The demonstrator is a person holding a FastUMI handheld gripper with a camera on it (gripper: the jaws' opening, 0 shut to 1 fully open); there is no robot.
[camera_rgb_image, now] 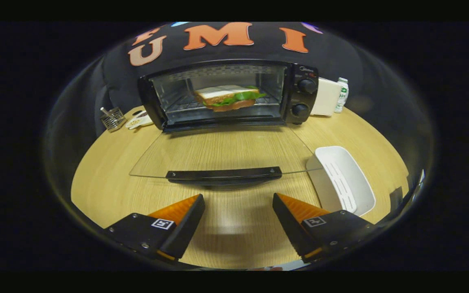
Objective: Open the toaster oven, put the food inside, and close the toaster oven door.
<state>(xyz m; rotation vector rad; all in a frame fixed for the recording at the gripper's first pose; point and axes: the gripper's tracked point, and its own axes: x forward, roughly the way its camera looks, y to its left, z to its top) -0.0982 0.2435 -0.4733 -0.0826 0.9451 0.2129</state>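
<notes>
A black toaster oven point(299, 95) stands at the back of the round wooden table point(108, 171). Its glass door point(226, 152) is folded down flat toward me, and the door's black handle point(224, 175) lies just ahead of my fingers. Inside, on the wire rack, sits a sandwich point(229, 97) with white bread and green lettuce. My gripper point(238, 203) is open, its fingers spread wide with nothing between them, hovering above the table a little short of the handle.
A white dish point(342, 179) lies on the table right of the door, just ahead of my right finger. Left of the oven stand a small wire basket point(112, 118) and a little plate point(139, 120). A white box point(325, 97) and a bottle point(342, 94) stand to its right.
</notes>
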